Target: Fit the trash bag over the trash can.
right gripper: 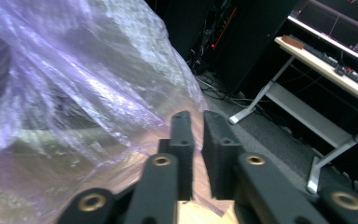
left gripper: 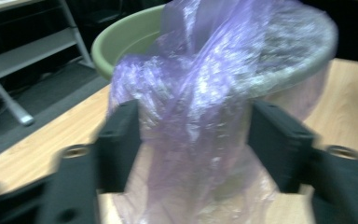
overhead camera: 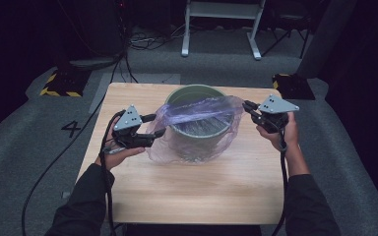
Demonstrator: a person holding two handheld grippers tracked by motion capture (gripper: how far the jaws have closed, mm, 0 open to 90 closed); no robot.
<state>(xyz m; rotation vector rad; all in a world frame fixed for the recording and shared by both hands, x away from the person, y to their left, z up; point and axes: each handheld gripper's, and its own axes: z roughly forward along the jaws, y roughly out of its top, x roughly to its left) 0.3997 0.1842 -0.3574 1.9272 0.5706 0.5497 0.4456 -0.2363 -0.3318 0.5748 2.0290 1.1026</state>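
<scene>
Centrally on the pale wooden surface (overhead camera: 202, 187): round sage-green plastic bucket (overhead camera: 192, 89), upright, with a thin translucent purple plastic bag (overhead camera: 197, 110) draped across its mouth and down its near-left side, lower folds resting on the wood.

Right gripper (overhead camera: 247, 106) at the bucket's right rim, clenched on the edge of the bag, film pulled taut towards it. Left gripper (overhead camera: 157, 125) at the bucket's left, jaws standing either side of a bunched fold of the bag (left gripper: 200, 116); too blurred to tell whether the pads press on that fold or merely flank it.

Judged step: spreading the bag's mouth over the bucket rim. To do it well:
- Secure the left fold fully before any pull, taking a single layer near the hem rather than the whole bunch.
- Draw both sides apart evenly, then lift the hem over the rim and down outside it.
- Keep tension gentle; thin film likely to tear or slip from the pads.
- Avoid dragging sideways, since a light bucket would probably slide.

Counted: one bucket, one bag, two grippers, one surface.
</scene>
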